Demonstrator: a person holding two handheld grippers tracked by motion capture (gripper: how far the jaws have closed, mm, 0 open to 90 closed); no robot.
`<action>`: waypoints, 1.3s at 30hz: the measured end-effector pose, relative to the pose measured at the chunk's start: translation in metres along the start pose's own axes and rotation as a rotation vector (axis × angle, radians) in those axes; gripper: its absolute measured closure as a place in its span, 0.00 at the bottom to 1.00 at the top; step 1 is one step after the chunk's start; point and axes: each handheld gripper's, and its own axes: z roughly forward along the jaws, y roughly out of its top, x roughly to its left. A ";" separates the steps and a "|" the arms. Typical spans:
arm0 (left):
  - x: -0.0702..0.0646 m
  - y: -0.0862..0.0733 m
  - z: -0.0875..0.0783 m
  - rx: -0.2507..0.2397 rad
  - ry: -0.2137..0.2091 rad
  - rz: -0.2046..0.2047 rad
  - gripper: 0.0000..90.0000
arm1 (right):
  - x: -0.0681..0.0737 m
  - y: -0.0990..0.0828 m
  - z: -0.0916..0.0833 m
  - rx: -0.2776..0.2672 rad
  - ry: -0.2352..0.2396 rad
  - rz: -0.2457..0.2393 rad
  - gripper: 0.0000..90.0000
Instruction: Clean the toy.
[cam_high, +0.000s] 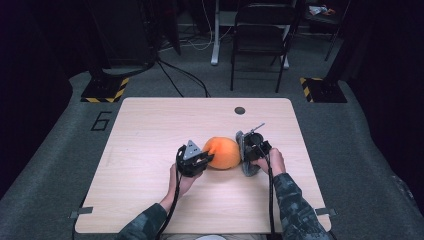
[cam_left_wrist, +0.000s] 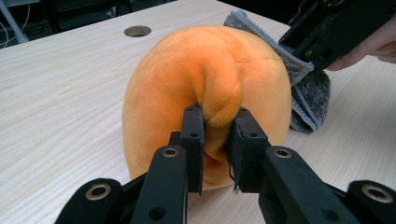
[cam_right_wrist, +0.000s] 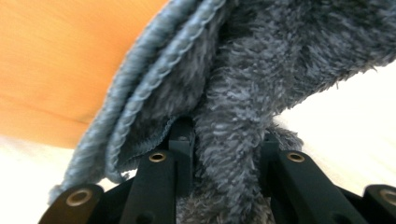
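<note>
Near the middle of the wooden table (cam_high: 150, 150) an orange plush cushion (cam_high: 222, 152) is sitting, with a grey fleecy cloth (cam_high: 243, 152) lying against its right side. The left gripper (cam_left_wrist: 215, 135) is pinching a raised fold of the orange fabric, jaws nearly together on it. The right gripper (cam_right_wrist: 224, 140) is clamping a bunched ridge of the cloth (pile spilling over both jaws). Both things look light, soft and yielding; the plush is deforming under the pinch, so any grip is likely taking only skin, not bulk. Seams and the cloth's corded hem seem the firmest places to hold.
</note>
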 end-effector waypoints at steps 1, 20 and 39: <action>0.000 0.000 0.000 -0.004 0.000 -0.005 0.85 | 0.000 0.000 0.000 -0.002 0.000 0.007 0.77; -0.008 0.002 0.001 0.008 -0.013 0.020 0.85 | 0.066 0.027 -0.066 -0.341 0.033 -0.154 0.77; -0.005 0.001 0.003 0.006 -0.019 0.011 0.85 | 0.028 0.016 -0.048 -0.241 0.022 -0.085 0.75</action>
